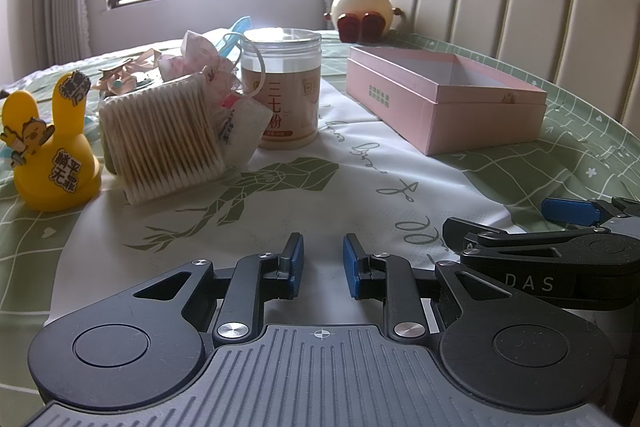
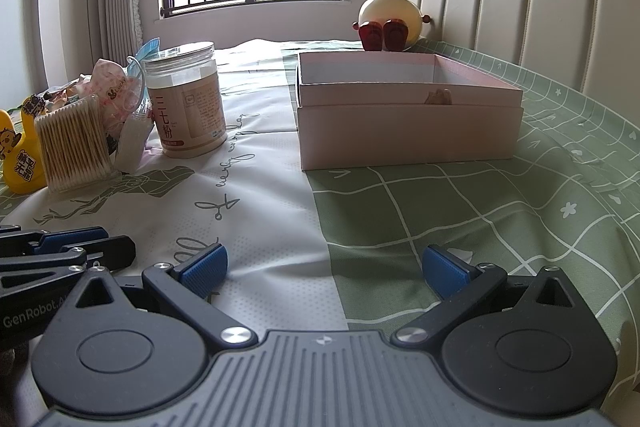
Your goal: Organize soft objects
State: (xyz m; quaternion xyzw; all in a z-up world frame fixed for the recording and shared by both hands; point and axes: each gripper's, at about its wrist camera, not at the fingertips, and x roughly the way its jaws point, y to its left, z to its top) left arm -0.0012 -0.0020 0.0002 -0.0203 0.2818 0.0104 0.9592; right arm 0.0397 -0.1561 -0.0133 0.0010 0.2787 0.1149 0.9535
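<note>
Left of the pink box (image 1: 444,99) you see, in turn, a yellow rabbit figure (image 1: 48,155), a cotton-swab bundle (image 1: 160,135) and a jar (image 1: 282,87); nearer you than the box, your left gripper (image 1: 323,265) holds nothing, jaws slightly parted, and your right gripper (image 2: 324,269) gapes wide, empty

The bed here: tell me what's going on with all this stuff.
Nothing is being handled yet. The left gripper and right gripper rest low over the bedspread, both open and holding nothing. The cotton swabs, jar and yellow rabbit figure sit clustered beside the pink box, which looks almost empty.
</note>
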